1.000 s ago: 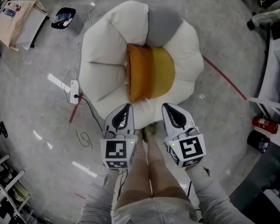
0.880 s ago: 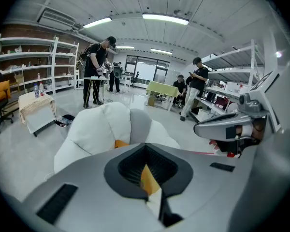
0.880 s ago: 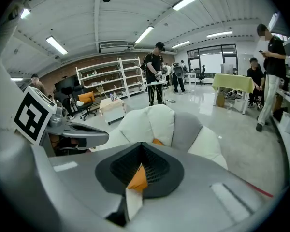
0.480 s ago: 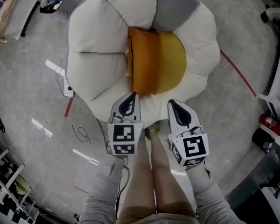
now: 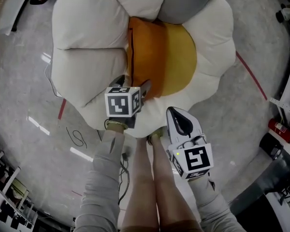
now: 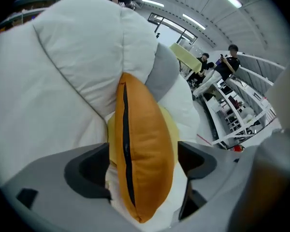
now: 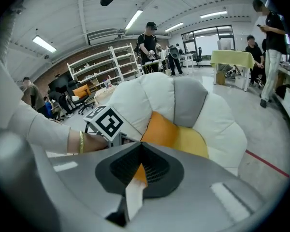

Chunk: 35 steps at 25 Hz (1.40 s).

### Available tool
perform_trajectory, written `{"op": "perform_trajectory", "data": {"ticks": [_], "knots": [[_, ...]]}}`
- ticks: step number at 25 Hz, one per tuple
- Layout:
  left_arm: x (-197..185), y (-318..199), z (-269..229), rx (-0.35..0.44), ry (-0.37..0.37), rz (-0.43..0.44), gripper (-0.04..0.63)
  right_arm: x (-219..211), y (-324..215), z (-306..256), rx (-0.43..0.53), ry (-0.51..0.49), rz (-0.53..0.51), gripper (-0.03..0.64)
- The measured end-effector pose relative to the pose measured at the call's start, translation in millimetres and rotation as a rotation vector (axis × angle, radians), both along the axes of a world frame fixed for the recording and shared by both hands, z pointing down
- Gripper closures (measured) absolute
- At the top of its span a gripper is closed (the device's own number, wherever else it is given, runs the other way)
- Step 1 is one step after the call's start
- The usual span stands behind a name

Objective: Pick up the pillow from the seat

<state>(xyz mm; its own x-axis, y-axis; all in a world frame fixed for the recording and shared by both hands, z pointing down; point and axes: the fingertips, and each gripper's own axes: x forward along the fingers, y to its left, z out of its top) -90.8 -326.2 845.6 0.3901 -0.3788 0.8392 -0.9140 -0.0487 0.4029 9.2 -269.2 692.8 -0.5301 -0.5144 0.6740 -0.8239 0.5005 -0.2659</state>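
Left gripper view | pillow (image 6: pixel 145 129) between left gripper (image 6: pixel 142 170) jaws (just been opening, ungripped)

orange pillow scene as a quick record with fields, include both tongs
pillow: orange pillow, on edge at the seat's middle
seat: white flower-shaped seat, yellow centre, one grey petal
left tongs: open, jaws have just been opening, pillow's near end between them, not squeezed
right tongs: shut, empty, short of the seat
task: pillow not lifted yet
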Motion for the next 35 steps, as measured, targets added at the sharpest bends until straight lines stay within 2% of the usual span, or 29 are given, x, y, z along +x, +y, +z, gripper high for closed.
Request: {"op": "perform_trajectory", "data": {"ticks": [3, 5, 8, 12, 14, 21, 26, 35], "knots": [[9.5, -0.6, 25.4, -0.066, 0.055, 0.011, 0.065, 4.2, 6.6, 11.8, -0.026, 0.005, 0.003, 0.618], [18.3, 4.4, 44.1, -0.119, 0.084, 0.017, 0.031, 7.2, 11.8, 20.3, -0.042, 0.012, 0.001, 0.618], [30.6, 12.7, 70.7, -0.19, 0.082, 0.046, 0.012, 13.1, 19.2, 27.7, -0.06, 0.023, -0.018, 0.618], [43.6, 13.1, 81.5, -0.233, 0.148, 0.051, 0.012, 16.1, 19.5, 29.4, -0.059, 0.028, -0.024, 0.618], [43.5, 12.2, 81.1, -0.228, 0.147, 0.049, 0.023, 16.1, 18.0, 30.5, -0.06, 0.028, -0.014, 0.618], [37.7, 11.8, 61.7, -0.183, 0.147, 0.069, 0.17, 5.8, 15.5, 18.7, -0.044, 0.014, -0.004, 0.618], [29.5, 16.7, 26.2, -0.109, 0.173, 0.057, 0.186, 4.9, 16.3, 3.3, -0.028, 0.017, 0.005, 0.618], [16.7, 42.3, -74.0, -0.018, 0.177, 0.039, 0.189, 13.6, 20.0, -62.5, 0.028, 0.036, 0.029, 0.618]]}}
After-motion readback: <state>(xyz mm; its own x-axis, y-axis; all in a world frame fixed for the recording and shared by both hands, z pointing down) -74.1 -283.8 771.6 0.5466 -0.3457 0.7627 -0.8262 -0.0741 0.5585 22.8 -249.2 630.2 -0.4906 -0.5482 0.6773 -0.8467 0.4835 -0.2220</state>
